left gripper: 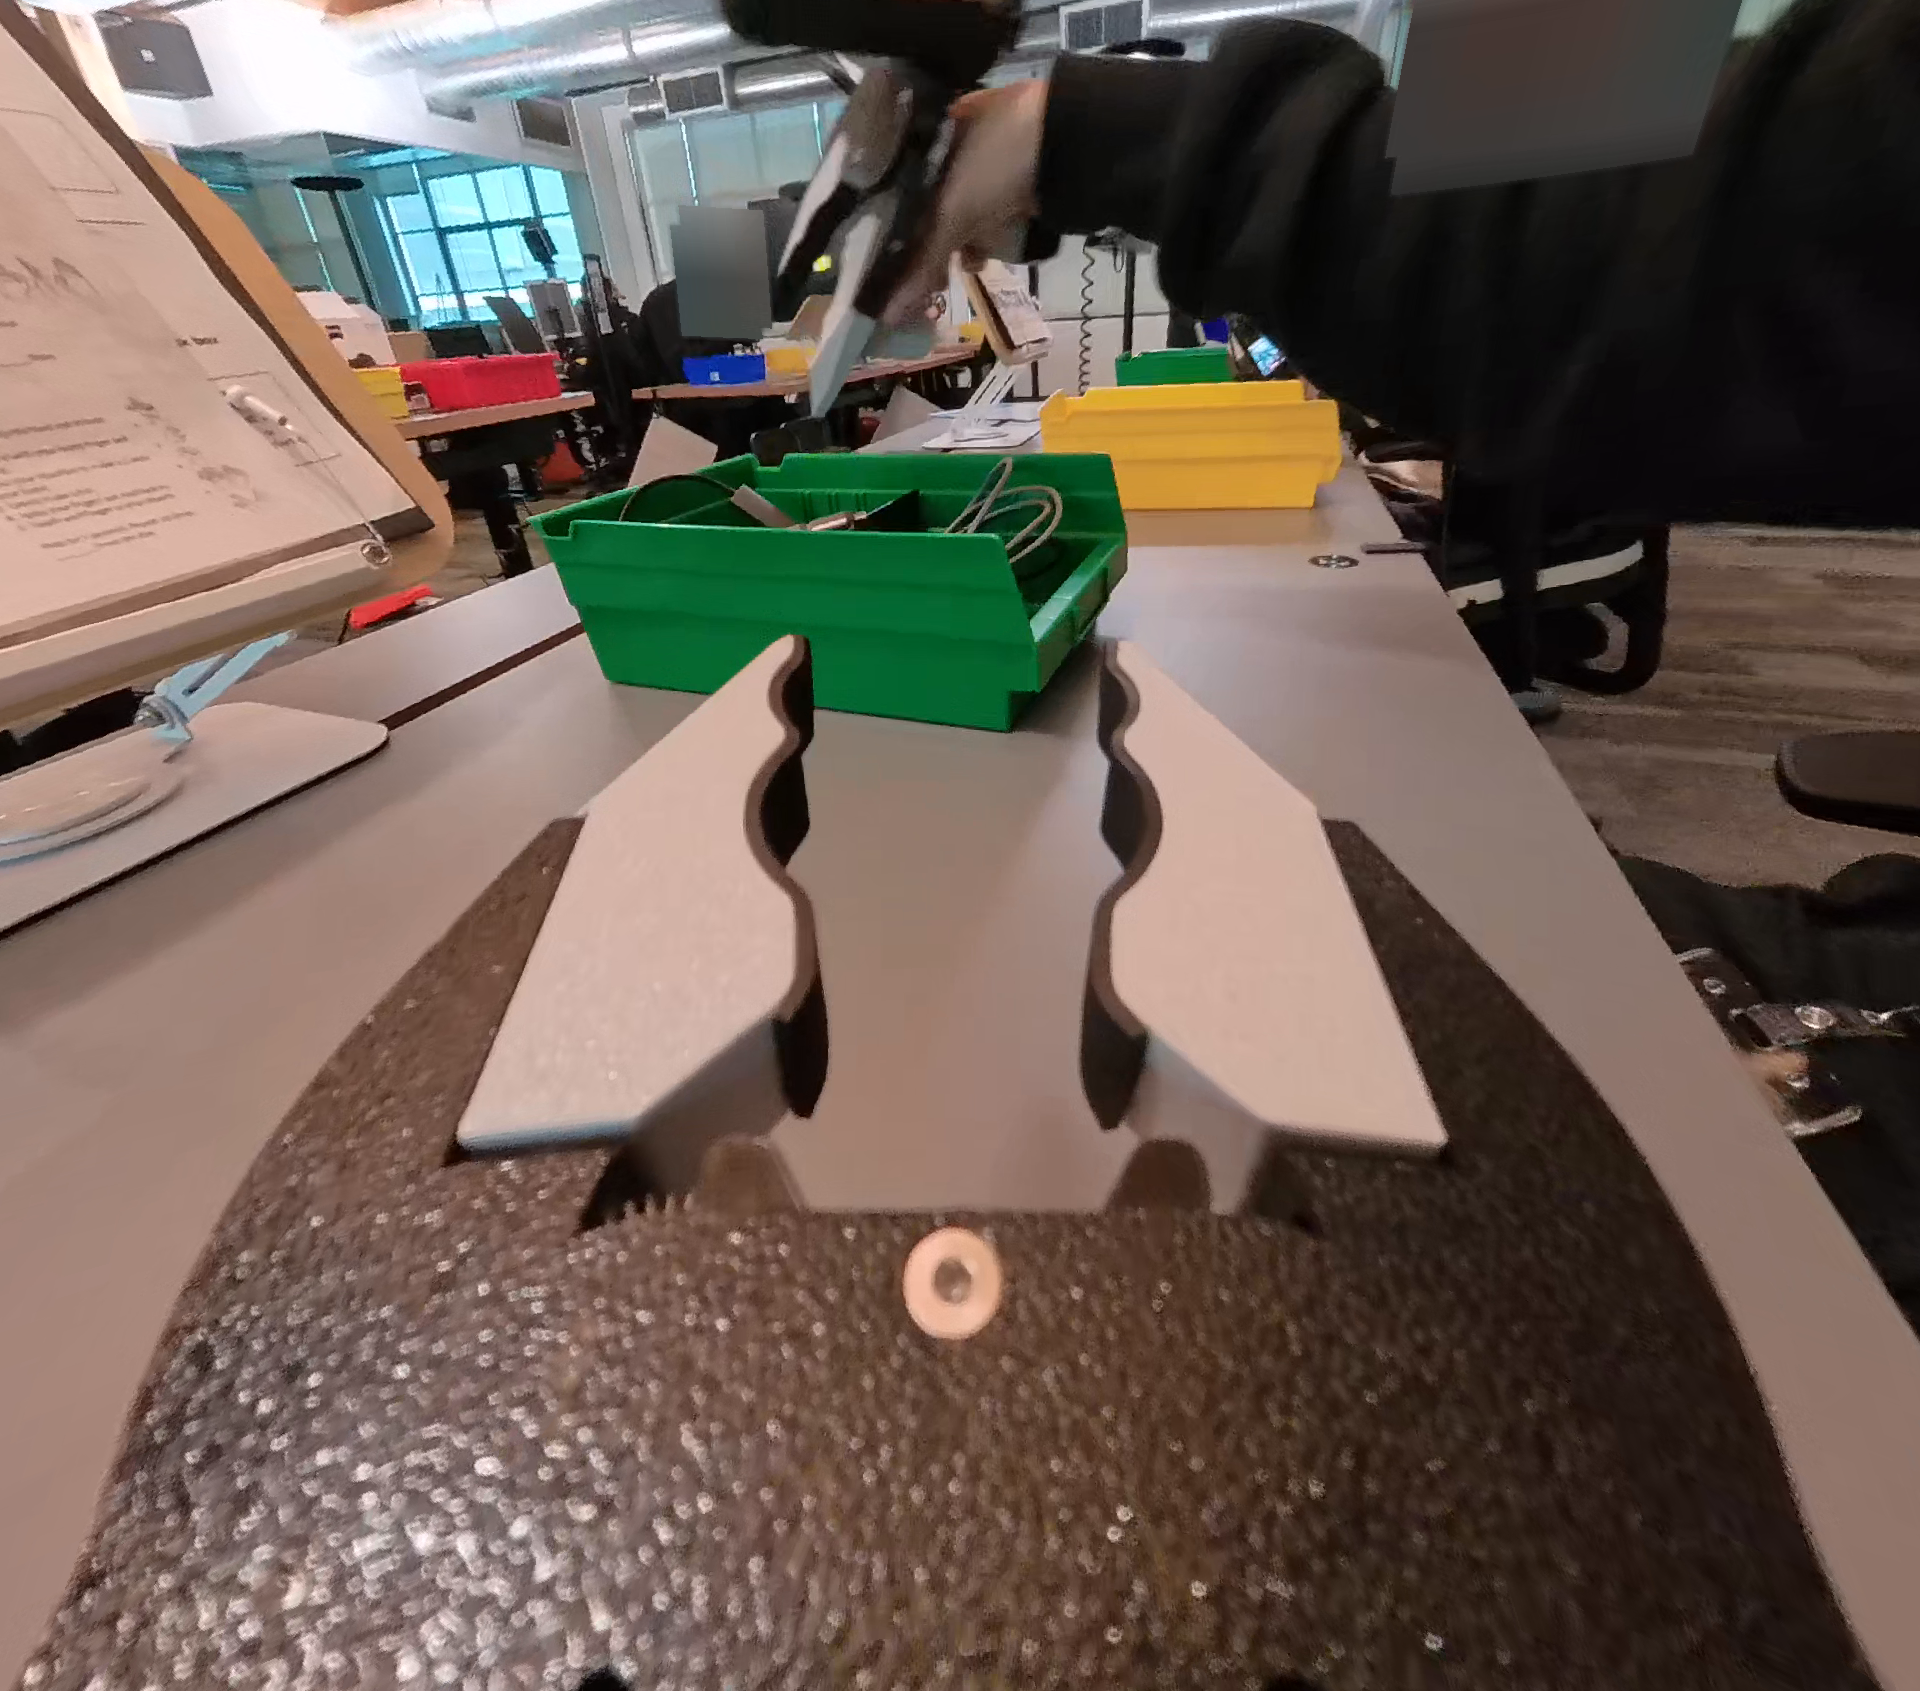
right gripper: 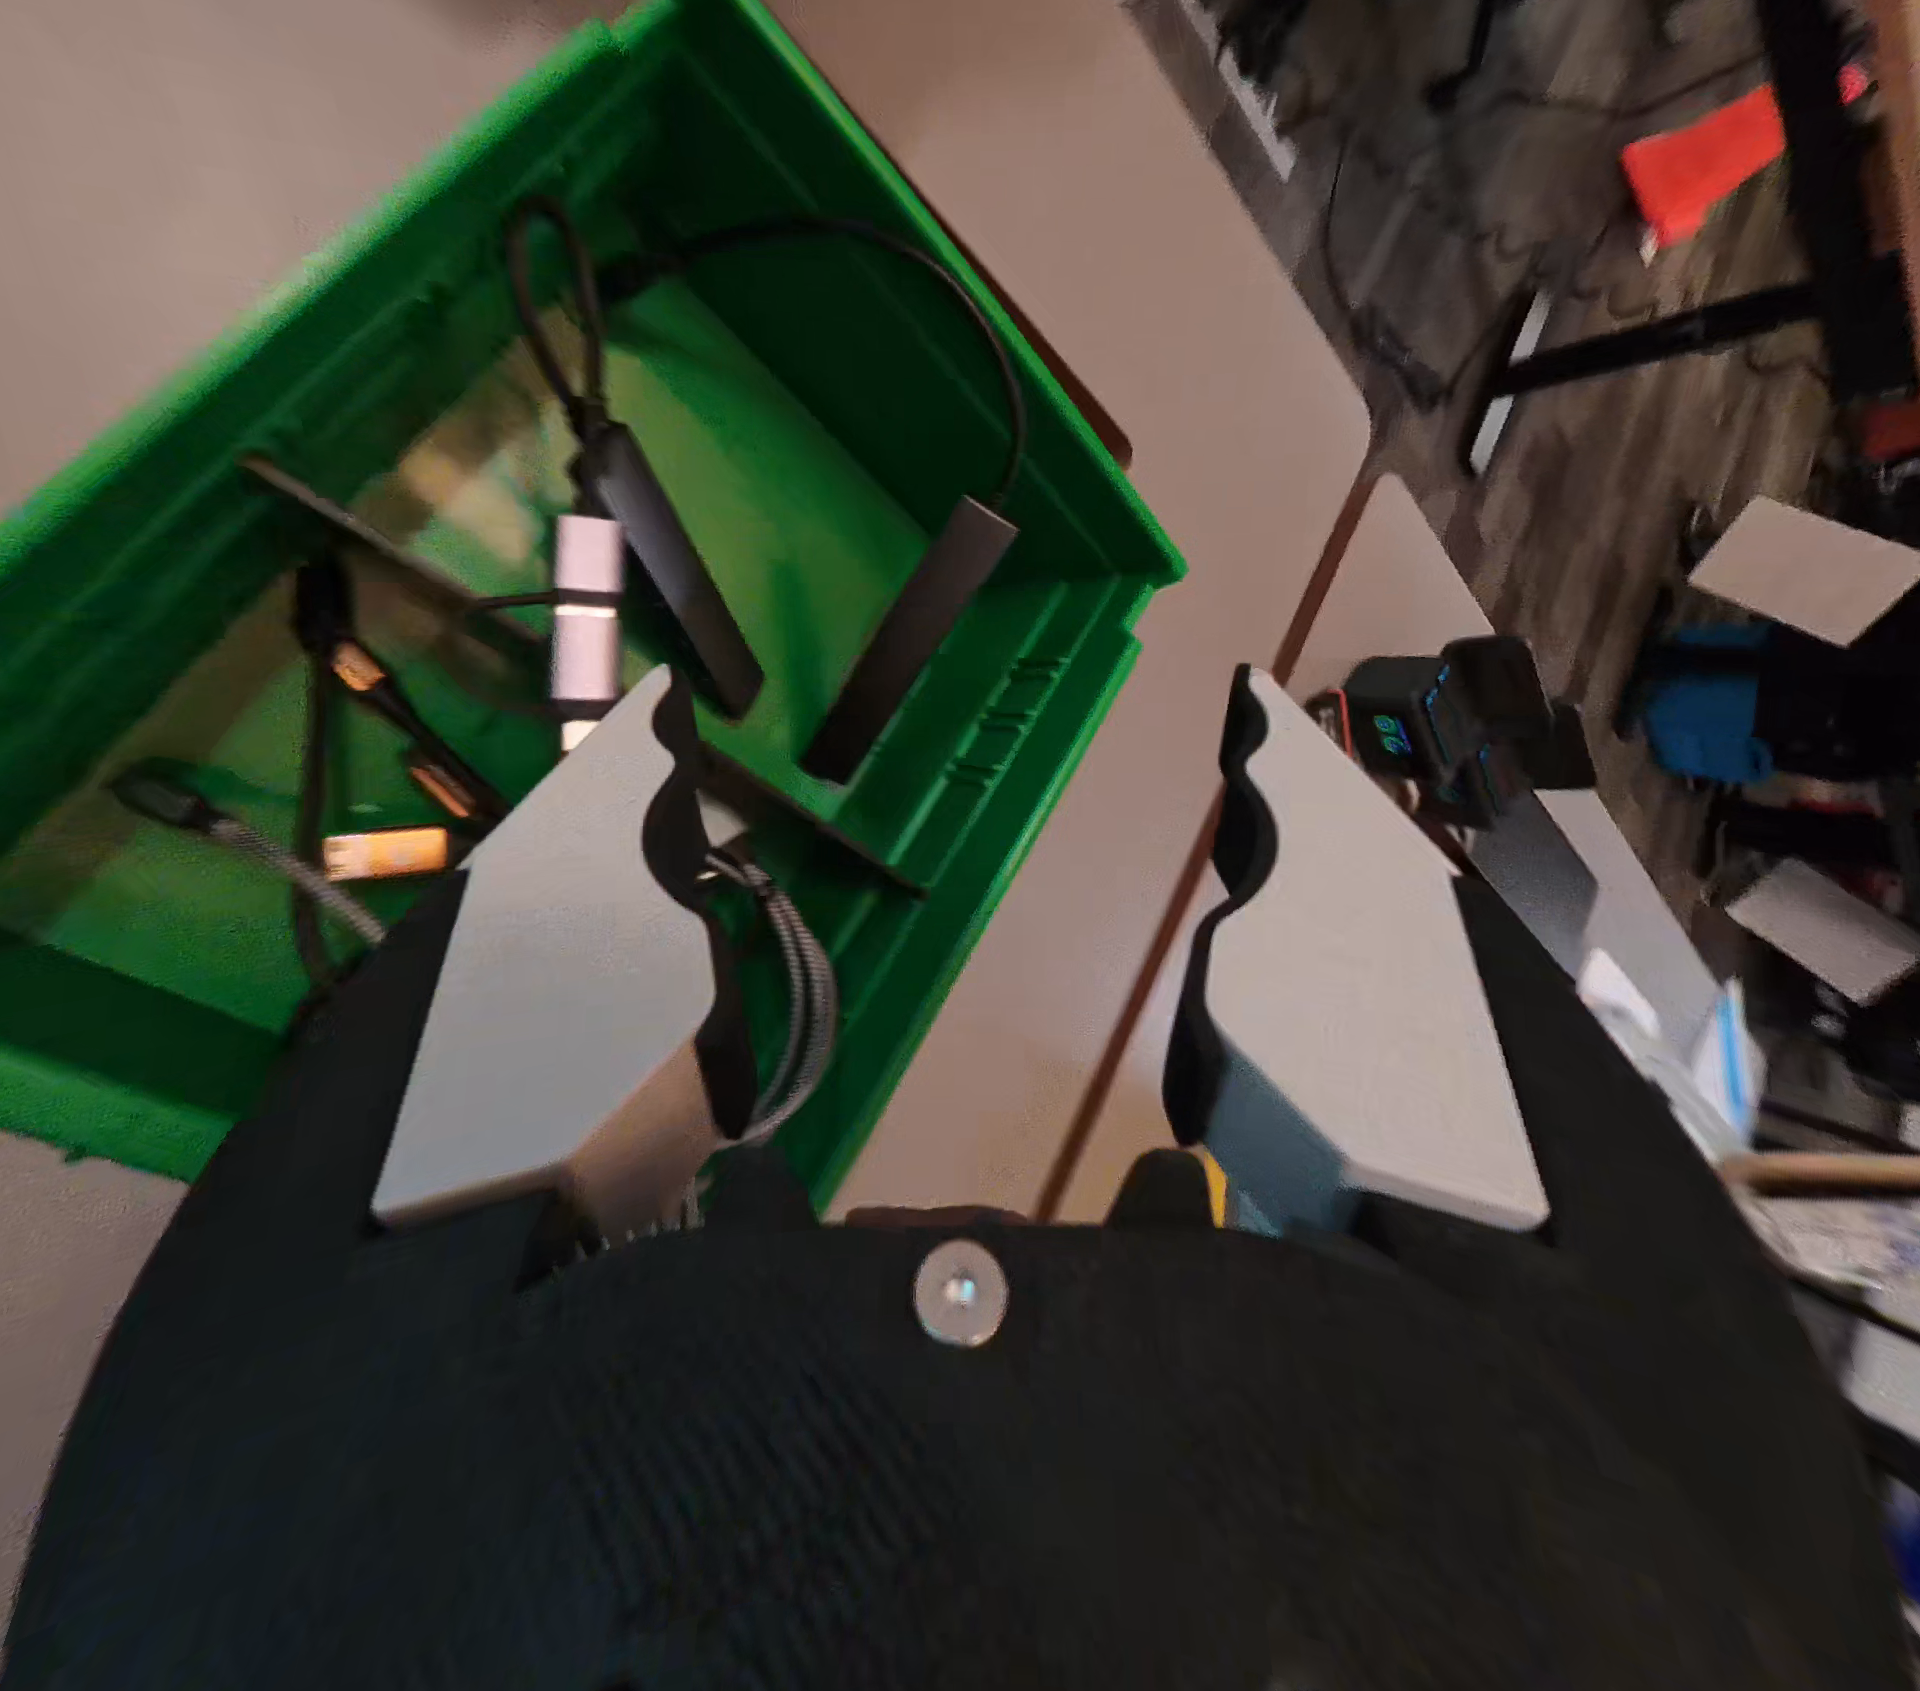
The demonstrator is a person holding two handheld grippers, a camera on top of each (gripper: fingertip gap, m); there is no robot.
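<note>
**Inspector A:** Open workshop floor, exposed ducts overhead, grey table (left gripper: 1299, 633) in front. Noted on it: green bin (left gripper: 831, 592) straight ahead, yellow bin (left gripper: 1184, 446) farther back, tilted document stand (left gripper: 156, 436) with printed sheets at left.

**Inspector B:** Confirmed. Left gripper (left gripper: 956, 685) held low over bare tabletop, just short of the green bin, touching nothing. Fingers spread apart, nothing between them.

**Inspector A:** Right gripper (left gripper: 831, 384) seen from the left wrist view raised above the far side of the green bin, pointing down, gripped by a hand (left gripper: 987, 187) in a black sleeve (heavily blurred, finger spacing unreadable there).

**Inspector B:** Settled from its own camera: right gripper (right gripper: 951, 706) wide apart, empty, hanging over the bin's edge. One finger over the green bin (right gripper: 935, 415), the other over table (right gripper: 1039, 135).

**Inspector A:** Bin contents?

**Inspector B:** Divider across the bin. Two dark slim hubs (right gripper: 686, 581) with black cords on one side, a silver adapter (right gripper: 587, 623) beside them. Braided grey cable (right gripper: 800, 976) directly beneath the right gripper's finger; contact cannot be determined. More plugs and cords on the divider's other side, blurred.
</note>
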